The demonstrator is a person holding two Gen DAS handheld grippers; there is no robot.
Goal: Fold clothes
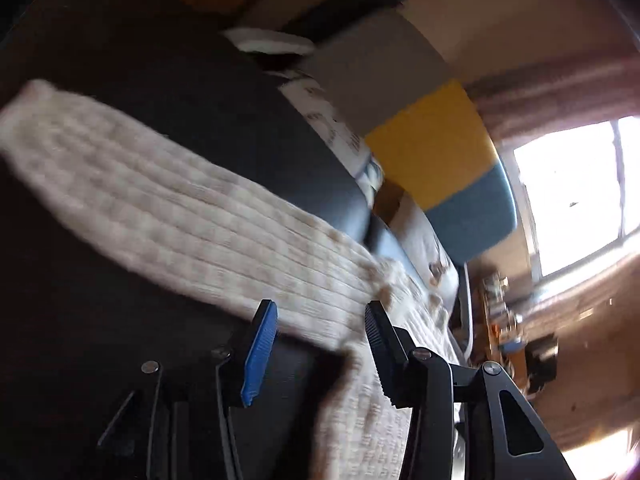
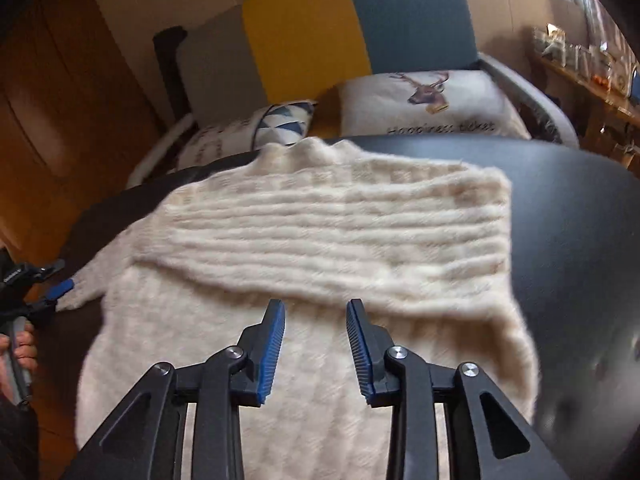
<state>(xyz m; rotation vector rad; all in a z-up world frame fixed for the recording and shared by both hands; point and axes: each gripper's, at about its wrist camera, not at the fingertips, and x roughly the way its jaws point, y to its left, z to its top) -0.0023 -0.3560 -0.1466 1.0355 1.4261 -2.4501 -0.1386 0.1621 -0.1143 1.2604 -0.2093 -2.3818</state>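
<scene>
The cream knit sweater (image 2: pixel 304 240) lies on the dark desk (image 2: pixel 572 216), one sleeve folded across its body. Behind it a deer cushion (image 2: pixel 428 100) reads "Happiness ticket" (slightly blurred). The right claw (image 2: pixel 316 344) hovers released just above the sweater; the left claw (image 1: pixel 320 344) stands apart, gripping nothing, at the sweater's edge.

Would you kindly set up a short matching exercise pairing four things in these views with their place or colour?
Things:
1. sweater
2. deer cushion
3. triangle cushion
4. chair back

Descriptions:
A. grey, yellow and blue panels
B. spread on the dark table
C. right side of the chair seat
D. left of the deer cushion

Pairs: 1-B, 2-C, 3-D, 4-A
</scene>
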